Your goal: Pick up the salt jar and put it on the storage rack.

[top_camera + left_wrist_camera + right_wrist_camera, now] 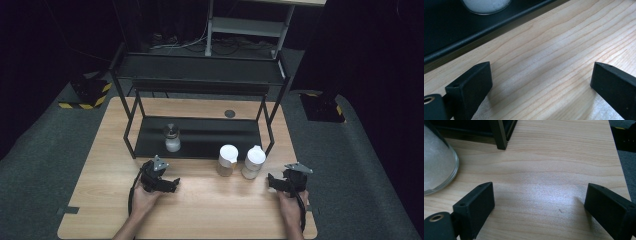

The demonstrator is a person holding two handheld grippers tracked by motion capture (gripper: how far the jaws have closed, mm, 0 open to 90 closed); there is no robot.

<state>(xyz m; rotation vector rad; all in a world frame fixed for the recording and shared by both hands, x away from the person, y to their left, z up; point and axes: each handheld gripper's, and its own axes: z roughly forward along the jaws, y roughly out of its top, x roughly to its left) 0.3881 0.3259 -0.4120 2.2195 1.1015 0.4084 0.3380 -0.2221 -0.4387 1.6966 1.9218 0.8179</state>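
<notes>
Bare table (200, 210) between both grippers. Two white-lidded jars (241, 161) stand ahead, against black rack (200, 135); third jar (172, 138) occupies its lower shelf, left.

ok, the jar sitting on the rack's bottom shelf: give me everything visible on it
The small jar looks like clear glass, with a rounded body narrowing to a darker, greyish top. Its lower part is filled with something white and granular. It stands upright and alone on the left part of the black rack's bottom shelf, near the front edge. Nothing touches it except the shelf. The left claw rests on the wooden table in front of it, open and apart from it.
</notes>
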